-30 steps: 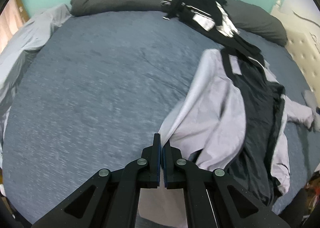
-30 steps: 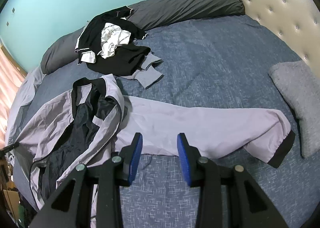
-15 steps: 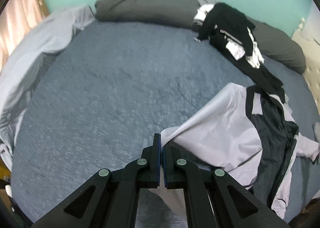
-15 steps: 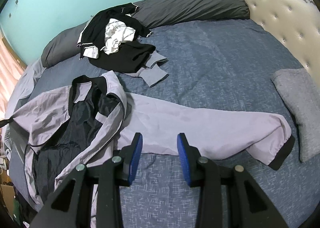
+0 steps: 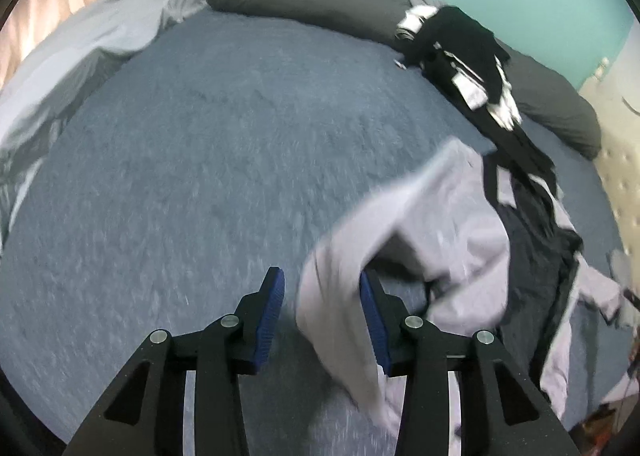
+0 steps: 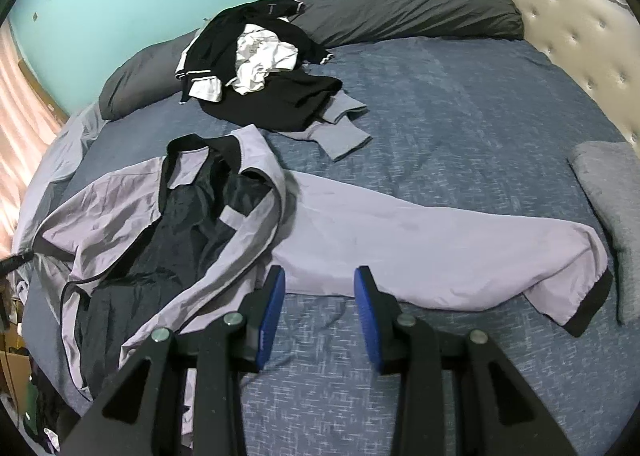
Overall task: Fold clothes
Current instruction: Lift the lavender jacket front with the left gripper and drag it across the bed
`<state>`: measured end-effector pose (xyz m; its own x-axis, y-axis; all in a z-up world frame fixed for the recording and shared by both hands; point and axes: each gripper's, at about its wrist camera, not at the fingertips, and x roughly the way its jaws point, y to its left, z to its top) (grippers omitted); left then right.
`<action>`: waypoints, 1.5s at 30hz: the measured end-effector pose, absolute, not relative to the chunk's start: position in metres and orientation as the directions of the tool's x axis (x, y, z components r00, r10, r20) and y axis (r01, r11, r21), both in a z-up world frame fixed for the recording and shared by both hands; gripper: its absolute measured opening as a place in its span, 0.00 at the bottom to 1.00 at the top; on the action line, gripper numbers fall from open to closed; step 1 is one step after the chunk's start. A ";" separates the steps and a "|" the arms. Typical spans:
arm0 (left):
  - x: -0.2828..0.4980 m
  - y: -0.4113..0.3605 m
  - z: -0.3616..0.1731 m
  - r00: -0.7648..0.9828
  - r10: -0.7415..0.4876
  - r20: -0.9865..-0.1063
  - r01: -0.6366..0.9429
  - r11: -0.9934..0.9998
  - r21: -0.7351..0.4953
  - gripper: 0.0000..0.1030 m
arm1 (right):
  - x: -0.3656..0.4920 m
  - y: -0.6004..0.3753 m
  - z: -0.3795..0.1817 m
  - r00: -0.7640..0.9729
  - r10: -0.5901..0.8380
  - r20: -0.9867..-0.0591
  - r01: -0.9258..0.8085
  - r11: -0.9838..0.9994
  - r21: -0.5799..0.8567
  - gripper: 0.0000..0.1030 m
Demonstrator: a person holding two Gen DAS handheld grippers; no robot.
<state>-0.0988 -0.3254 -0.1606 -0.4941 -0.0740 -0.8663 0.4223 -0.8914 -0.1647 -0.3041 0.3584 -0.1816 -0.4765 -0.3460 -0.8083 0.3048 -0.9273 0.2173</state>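
Note:
A lilac jacket [image 5: 460,240] with a dark lining lies open on the blue bed cover [image 5: 180,175]. My left gripper [image 5: 321,276] hovers over its left sleeve; the jaws are opening and the blurred sleeve end hangs loose between them, against the right pad. In the right wrist view the jacket [image 6: 120,215] spreads to the left, its other sleeve [image 6: 420,248] stretched out flat to the right. My right gripper [image 6: 320,274] stands open just above that sleeve's near edge, with nothing between its fingers.
A heap of black and white clothes [image 6: 264,71] lies at the back against dark grey pillows [image 6: 400,3]. A padded cream headboard [image 6: 580,27] runs along the right, with a folded grey item [image 6: 608,191] below it. A pale grey sheet [image 5: 80,43] is bunched at the left.
My left gripper was shut on the sleeve end and pulled it out to the left; now its jaws have parted and the sleeve is slipping free. The right gripper has shifted only slightly.

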 end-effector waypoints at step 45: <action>-0.061 -0.383 -0.108 -0.364 -0.345 -0.865 0.463 -0.873 0.153 0.03 | -0.283 0.334 -0.182 -0.458 -0.362 -0.812 0.331 -0.917 0.223 0.35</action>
<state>-0.0607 -0.3826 -0.1083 -0.3636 -0.3447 -0.8655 0.4635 -0.8728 0.1529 -0.2831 0.3343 -0.1816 -0.4576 -0.3624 -0.8120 0.3313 -0.9169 0.2225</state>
